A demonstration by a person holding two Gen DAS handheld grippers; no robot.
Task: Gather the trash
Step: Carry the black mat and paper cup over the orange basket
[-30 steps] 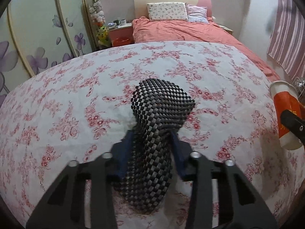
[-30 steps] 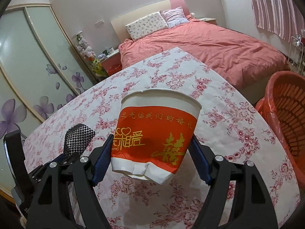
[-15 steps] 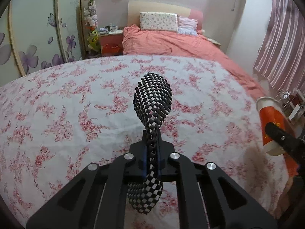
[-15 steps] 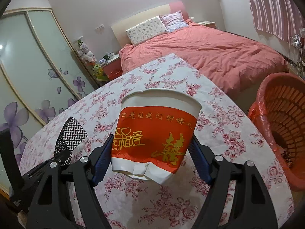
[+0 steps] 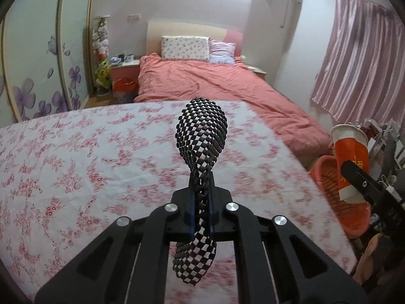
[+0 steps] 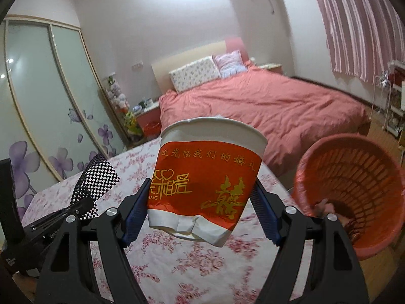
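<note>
My left gripper (image 5: 201,210) is shut on a black-and-white checkered wrapper (image 5: 201,133), pinched flat at its middle and held above the floral tablecloth (image 5: 76,167). My right gripper (image 6: 200,207) is shut on a red-and-white paper cup (image 6: 207,179) with gold lettering, its base crumpled, also lifted off the table. The cup (image 5: 350,157) and the right gripper's finger show at the right edge of the left wrist view. The wrapper (image 6: 95,179) and left gripper appear at the left of the right wrist view. An orange basket (image 6: 354,190) stands to the right of the table, holding some scraps.
A bed with a salmon cover (image 5: 215,86) and pillows lies beyond the table. Sliding wardrobe doors with purple flowers (image 5: 38,76) run along the left. Pink striped curtains (image 5: 359,63) hang at the right, with a white rack (image 6: 395,101) beneath them.
The left gripper closed on the wrapper, squeezing it flat, and lifted it off the cloth. Both grippers rose and swung right; the orange basket came closer in both views.
</note>
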